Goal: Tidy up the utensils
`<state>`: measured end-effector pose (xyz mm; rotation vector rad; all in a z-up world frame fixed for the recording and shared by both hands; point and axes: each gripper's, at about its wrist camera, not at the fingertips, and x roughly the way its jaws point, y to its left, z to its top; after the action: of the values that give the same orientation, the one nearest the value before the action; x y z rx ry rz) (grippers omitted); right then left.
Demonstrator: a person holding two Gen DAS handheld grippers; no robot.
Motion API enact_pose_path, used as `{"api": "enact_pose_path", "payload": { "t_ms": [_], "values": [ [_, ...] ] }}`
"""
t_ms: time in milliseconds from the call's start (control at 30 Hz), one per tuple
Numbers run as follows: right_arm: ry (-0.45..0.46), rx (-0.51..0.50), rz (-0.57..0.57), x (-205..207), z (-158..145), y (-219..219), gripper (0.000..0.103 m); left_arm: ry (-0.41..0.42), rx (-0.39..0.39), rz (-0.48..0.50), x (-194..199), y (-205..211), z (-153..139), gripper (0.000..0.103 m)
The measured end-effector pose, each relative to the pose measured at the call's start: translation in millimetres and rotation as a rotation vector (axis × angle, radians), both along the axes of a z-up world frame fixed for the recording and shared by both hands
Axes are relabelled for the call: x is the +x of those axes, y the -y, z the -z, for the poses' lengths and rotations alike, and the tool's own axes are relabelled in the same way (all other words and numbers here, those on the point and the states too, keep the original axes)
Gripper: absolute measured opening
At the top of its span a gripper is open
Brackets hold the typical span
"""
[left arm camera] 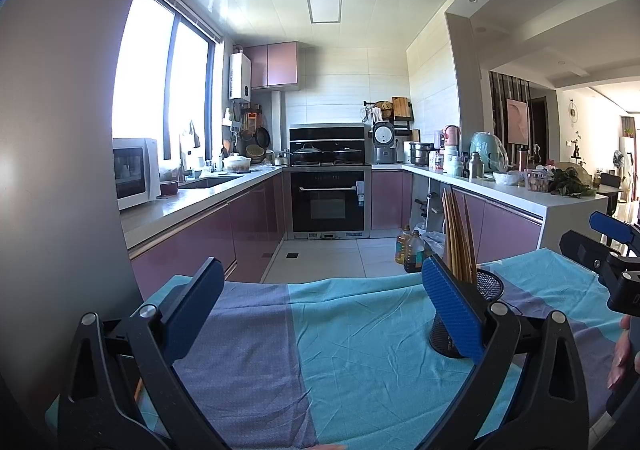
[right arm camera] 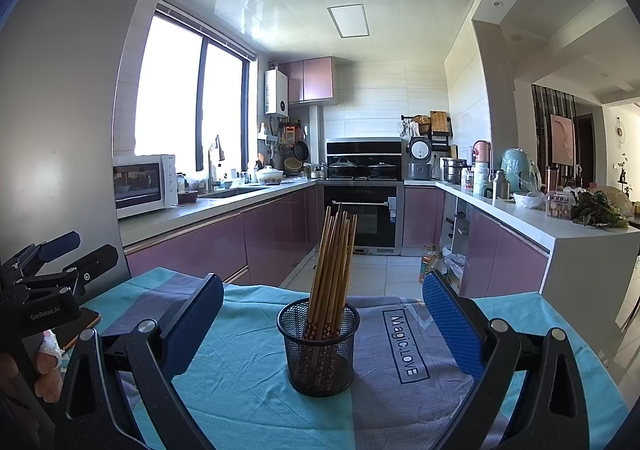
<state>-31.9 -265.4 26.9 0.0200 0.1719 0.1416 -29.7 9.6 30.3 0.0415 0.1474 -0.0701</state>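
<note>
**Chopsticks in the cup, both grippers clear**

Blue pads (right arm camera: 452, 324) of the right gripper (right arm camera: 320, 330) fill the near foreground, spread wide with nothing between them. Mesh cup (right arm camera: 322, 346) sits centred in that gap, a little way ahead, upright on the cloth (right arm camera: 240, 370). Framing it so squarely reads as a lined-up approach or a check on the result; which one cannot be told.

- Chopsticks (right arm camera: 334, 262): a bundle of wooden sticks, patterned ends down in the cup, tips up and leaning slightly right against the rim. Standing them on end keeps them together and easy to draw out.
- No loose utensils show on the cloth in either view, so the sorting looks nearly or fully done. Judgement only; the table's near edge is hidden behind the gripper frames.
- Left gripper (left arm camera: 320, 310): fingers also wide apart and empty, held over the cloth to the left of the cup, which appears partly behind its right pad. Likely parked out of the way.
- A phone-like slab (right arm camera: 82, 324) lies on the cloth at the left, under the other gripper.
- Cloth is wrinkled and soft; a tall, light cup with leaning sticks may tip if nudged.

Kitchen counters (right arm camera: 520, 216) stand well beyond the table.
</note>
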Motion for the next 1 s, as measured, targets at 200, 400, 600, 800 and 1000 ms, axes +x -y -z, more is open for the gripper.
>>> {"api": "enact_pose_path", "payload": {
  "t_ms": [200,400,600,800,1000],
  "values": [
    [-0.002,-0.002,0.005,1,0,0,0.096,-0.002,0.0,0.0,0,0,1,0.097],
    [-0.006,-0.001,0.019,1,1,-2,0.097,-0.009,0.001,-0.001,1,1,7,0.097],
    [0.001,-0.007,0.033,0,1,-4,0.097,-0.02,-0.008,-0.003,1,-1,11,0.097],
    [-0.003,-0.012,0.046,1,1,-6,0.096,-0.027,-0.013,-0.006,3,-1,11,0.097],
    [-0.002,-0.02,0.078,1,3,-7,0.097,-0.039,-0.023,-0.022,5,-1,13,0.097]
  ]
}}
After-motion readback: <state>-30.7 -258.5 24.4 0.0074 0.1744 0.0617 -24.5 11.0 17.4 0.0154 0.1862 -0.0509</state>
